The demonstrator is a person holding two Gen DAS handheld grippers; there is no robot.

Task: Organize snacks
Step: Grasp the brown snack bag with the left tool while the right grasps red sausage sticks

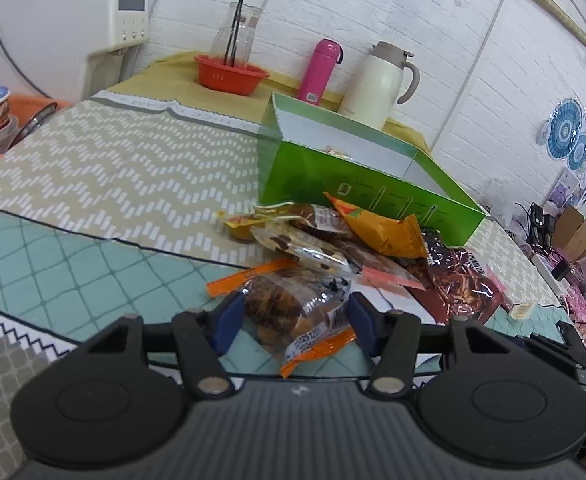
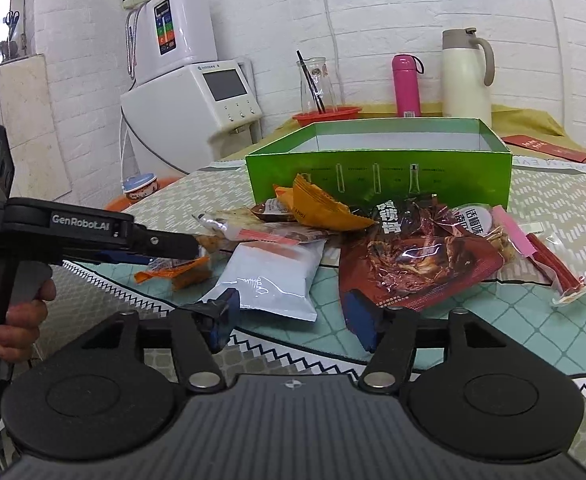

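Note:
An open green box (image 1: pixel 357 184) stands on the table behind a pile of snack packets (image 1: pixel 333 236). My left gripper (image 1: pixel 293 312) is shut on a clear pastry packet with orange ends (image 1: pixel 289 312), just above the cloth at the near edge of the pile. In the right wrist view the left gripper (image 2: pixel 181 246) holds that packet (image 2: pixel 181 272) at the left. My right gripper (image 2: pixel 293 312) is open and empty, its fingers beside a white packet (image 2: pixel 269 276) and a dark red packet (image 2: pixel 421 264). The green box (image 2: pixel 377 176) stands behind.
A red bowl with a glass carafe (image 1: pixel 231 72), a pink flask (image 1: pixel 319 68) and a cream jug (image 1: pixel 373 84) stand at the back. A white appliance (image 2: pixel 197 112) is at the left. A red stick snack (image 2: pixel 553 268) lies at the right.

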